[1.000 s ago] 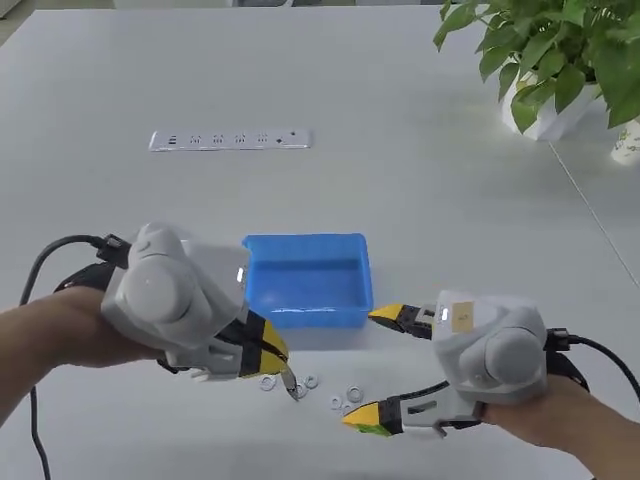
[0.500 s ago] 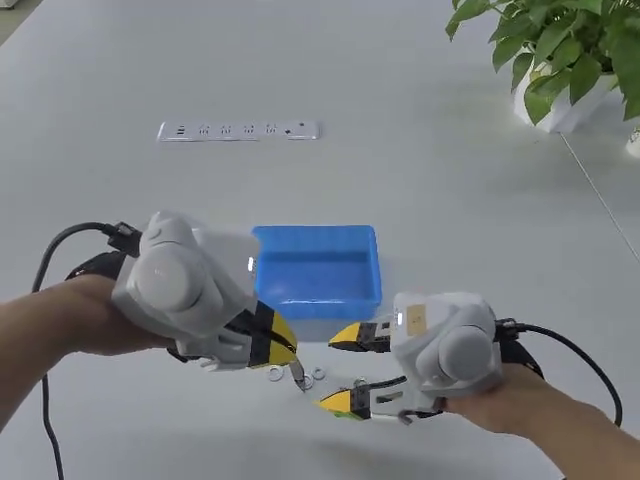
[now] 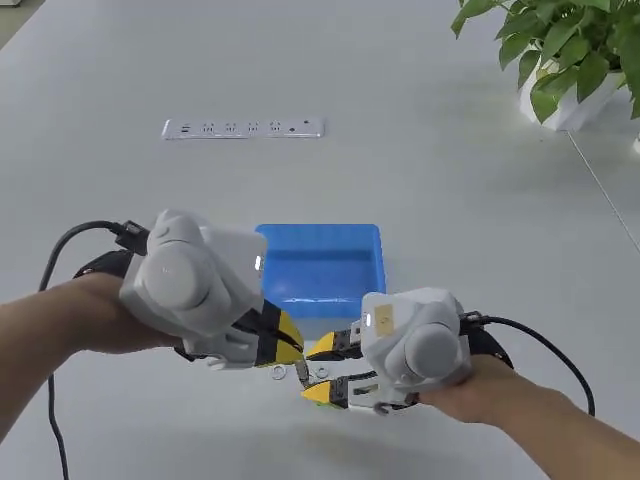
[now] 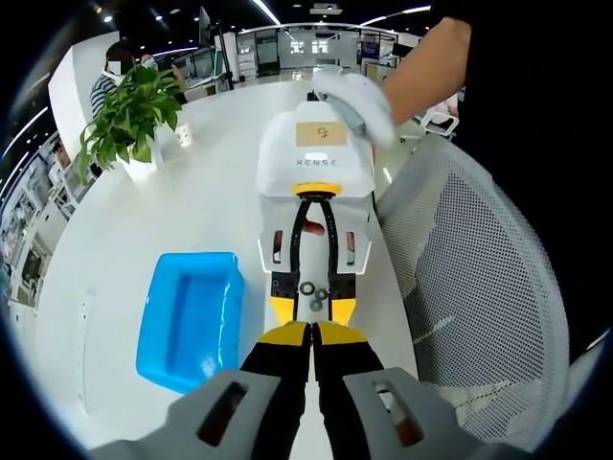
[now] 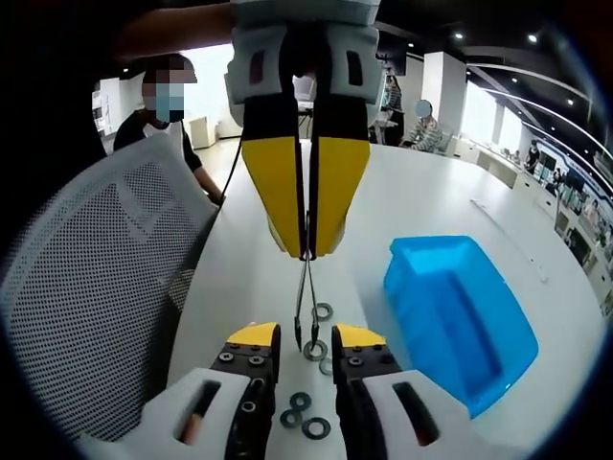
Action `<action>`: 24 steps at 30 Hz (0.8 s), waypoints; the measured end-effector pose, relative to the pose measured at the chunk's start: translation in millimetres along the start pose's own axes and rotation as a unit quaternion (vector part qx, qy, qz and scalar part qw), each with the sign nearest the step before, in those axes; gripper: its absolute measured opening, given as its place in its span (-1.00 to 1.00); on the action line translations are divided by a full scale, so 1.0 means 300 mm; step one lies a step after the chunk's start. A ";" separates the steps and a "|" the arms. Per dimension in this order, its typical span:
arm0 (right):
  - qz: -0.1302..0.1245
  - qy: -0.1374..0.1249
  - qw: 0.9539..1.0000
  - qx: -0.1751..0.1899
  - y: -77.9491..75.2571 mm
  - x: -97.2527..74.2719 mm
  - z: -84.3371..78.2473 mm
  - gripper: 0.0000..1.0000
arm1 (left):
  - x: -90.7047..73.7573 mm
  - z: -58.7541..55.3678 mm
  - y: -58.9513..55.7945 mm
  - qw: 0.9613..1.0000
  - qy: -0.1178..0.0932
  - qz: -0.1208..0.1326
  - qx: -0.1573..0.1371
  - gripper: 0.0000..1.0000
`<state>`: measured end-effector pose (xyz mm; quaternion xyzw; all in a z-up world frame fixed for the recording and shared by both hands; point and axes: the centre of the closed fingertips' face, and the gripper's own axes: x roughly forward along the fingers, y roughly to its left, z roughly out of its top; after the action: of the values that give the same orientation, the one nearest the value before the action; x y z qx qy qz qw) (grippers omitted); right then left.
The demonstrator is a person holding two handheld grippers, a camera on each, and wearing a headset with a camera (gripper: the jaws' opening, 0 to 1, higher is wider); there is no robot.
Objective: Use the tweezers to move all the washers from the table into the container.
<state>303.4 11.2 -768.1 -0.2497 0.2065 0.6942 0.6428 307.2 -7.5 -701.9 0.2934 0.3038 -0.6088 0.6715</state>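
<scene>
Head view: the left gripper (image 3: 285,350) and the right gripper (image 3: 318,370) meet low on the grey worktop (image 3: 450,200), just in front of the blue container (image 3: 320,262).
On the worktop: the washers (image 5: 324,311) lie in a small bunch near the right gripper's fingers. At least five show in the right gripper view.
Tool: the tweezers (image 5: 306,278) are thin and silver. Their tips point down right by one washer. I cannot tell if they pinch it.
Left fingers: squeezed tight on the top end of the tweezers.
Right fingers: a little apart and holding nothing, with one finger on each side of the tweezers' tips.
Inside the container: it looks bare, and I see no washer in it.
Done so far: nothing yet, I think.
Left to do: every washer has to be picked up and dropped in the container.
Changed from one second ago: the right gripper has come in from the right, up close to the tweezers, and its fingers are closer together. The left gripper stays by the washers with the tweezers.
</scene>
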 end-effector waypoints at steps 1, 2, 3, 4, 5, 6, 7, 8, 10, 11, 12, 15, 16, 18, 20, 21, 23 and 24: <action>0.001 0.000 1.000 -0.001 0.001 0.003 -0.001 -0.58 | 0.000 0.000 0.001 1.000 0.000 0.000 0.000 -0.91; 0.001 0.001 1.000 -0.001 0.000 0.006 -0.001 -0.59 | 0.001 0.000 0.000 1.000 -0.001 0.000 -0.001 -0.91; 0.002 0.003 1.000 -0.003 0.001 0.010 -0.003 -0.61 | 0.001 0.000 0.000 1.000 -0.001 0.000 -0.001 -0.91; 0.002 0.004 1.000 -0.004 0.001 0.012 -0.004 -0.62 | 0.001 0.000 0.000 1.000 0.000 0.000 -0.001 -0.91; 0.003 0.005 1.000 -0.006 0.001 0.016 -0.007 -0.64 | 0.001 0.000 0.001 1.000 0.000 0.000 -0.001 -0.91; 0.004 0.007 1.000 -0.007 0.002 0.018 -0.008 -0.65 | 0.002 0.000 0.000 1.000 0.000 0.000 -0.001 -0.91; 0.004 0.009 1.000 -0.009 0.002 0.021 -0.010 -0.66 | 0.002 -0.001 0.001 1.000 0.000 0.000 -0.001 -0.91; 0.004 0.010 1.000 -0.009 0.002 0.022 -0.011 -0.68 | 0.002 -0.002 0.002 1.000 -0.001 0.000 -0.002 -0.91; 0.003 0.010 1.000 -0.009 -0.001 0.023 -0.011 -0.71 | 0.003 -0.003 0.003 1.000 -0.001 0.000 -0.002 -0.91; 0.002 0.012 1.000 -0.010 -0.002 0.024 -0.013 -0.72 | 0.004 -0.003 0.004 1.000 -0.001 0.000 -0.002 -0.91; 0.001 0.013 1.000 -0.010 -0.004 0.025 -0.014 -0.75 | 0.005 -0.002 0.004 1.000 -0.001 -0.001 -0.003 -0.91; 0.002 0.016 1.000 -0.013 -0.002 0.027 -0.017 -0.76 | 0.007 0.000 0.004 1.000 -0.001 -0.001 -0.003 -0.91; 0.003 0.016 1.000 -0.012 -0.002 0.028 -0.017 -0.77 | 0.007 0.001 0.004 1.000 -0.001 -0.001 -0.003 -0.91; 0.003 0.017 1.000 -0.009 -0.001 0.028 -0.019 -0.78 | 0.008 0.000 0.004 1.000 -0.002 -0.001 -0.004 -0.91; 0.004 0.018 1.000 -0.004 0.000 0.029 -0.020 -0.80 | 0.008 0.000 0.004 1.000 -0.002 -0.002 -0.004 -0.91; 0.004 0.018 1.000 -0.003 0.000 0.029 -0.020 -0.80 | 0.008 -0.001 0.004 1.000 -0.002 -0.002 -0.004 -0.91; 0.003 0.021 1.000 -0.001 0.000 0.029 -0.019 -0.81 | 0.007 0.000 0.003 1.000 -0.002 -0.001 -0.005 -0.91; 0.002 0.023 1.000 -0.001 0.000 0.030 -0.018 -0.81 | 0.007 0.000 0.003 1.000 -0.002 0.000 -0.005 -0.91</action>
<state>303.4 15.1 -778.0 -0.2656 0.2208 0.6901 0.6360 308.4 -8.8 -703.5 0.2892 0.3054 -0.6081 0.6732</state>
